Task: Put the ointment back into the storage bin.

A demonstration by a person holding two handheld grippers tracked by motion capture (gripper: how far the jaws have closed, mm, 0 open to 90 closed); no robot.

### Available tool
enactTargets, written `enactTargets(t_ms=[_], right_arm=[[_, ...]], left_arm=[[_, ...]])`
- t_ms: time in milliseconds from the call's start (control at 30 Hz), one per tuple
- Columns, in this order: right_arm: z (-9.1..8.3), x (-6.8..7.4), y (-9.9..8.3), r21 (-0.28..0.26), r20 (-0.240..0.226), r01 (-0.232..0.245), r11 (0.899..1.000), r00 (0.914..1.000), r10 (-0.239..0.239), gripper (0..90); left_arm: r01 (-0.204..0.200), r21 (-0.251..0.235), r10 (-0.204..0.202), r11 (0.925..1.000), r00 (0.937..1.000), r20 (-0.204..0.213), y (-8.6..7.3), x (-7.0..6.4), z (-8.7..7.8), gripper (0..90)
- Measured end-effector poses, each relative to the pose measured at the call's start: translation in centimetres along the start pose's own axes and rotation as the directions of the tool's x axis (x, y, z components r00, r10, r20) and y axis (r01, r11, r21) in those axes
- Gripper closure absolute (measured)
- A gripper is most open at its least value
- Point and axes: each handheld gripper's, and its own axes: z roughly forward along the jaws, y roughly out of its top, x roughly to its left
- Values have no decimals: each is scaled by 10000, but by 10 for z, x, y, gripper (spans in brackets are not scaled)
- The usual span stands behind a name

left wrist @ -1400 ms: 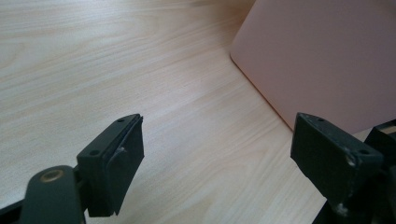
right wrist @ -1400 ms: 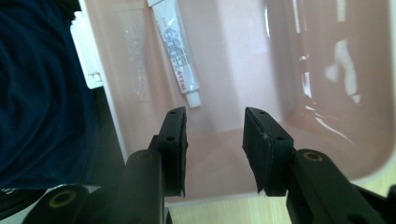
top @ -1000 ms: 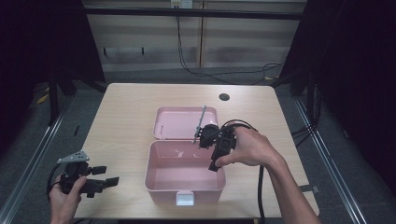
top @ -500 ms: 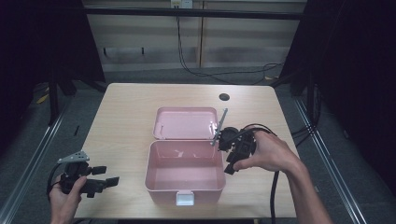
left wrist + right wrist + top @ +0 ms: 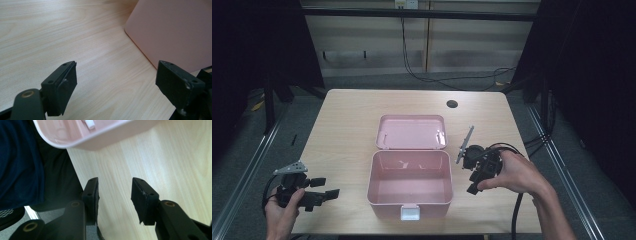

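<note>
The right hand-held gripper (image 5: 475,176) is hovering open and empty just right of the pink box (image 5: 409,184); the left hand-held gripper (image 5: 328,188) is gaping too. The box is probably light, stiff, slippery plastic, best pinched at a wall rim.

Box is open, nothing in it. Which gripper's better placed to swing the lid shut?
Right, probably. The right gripper sits just beside the pink box, close to its lid. The left gripper is open too, but waits near the table's front-left corner, farther from the lid.
</note>
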Motion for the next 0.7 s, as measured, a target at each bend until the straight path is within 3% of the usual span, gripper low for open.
enactTargets(t_ms=[400, 700], right_arm=[[21, -3, -32, -30, -24, -387, 9992, 9992, 387, 579], [45, -13, -58, 0, -170, -1094, 9940, 9939, 1094, 576]], left_arm=[[-3, 23, 3, 10000, 10000, -10, 0, 0, 0, 173], [-11, 108, 11, 9999, 10000, 15, 0, 0, 1, 173]])
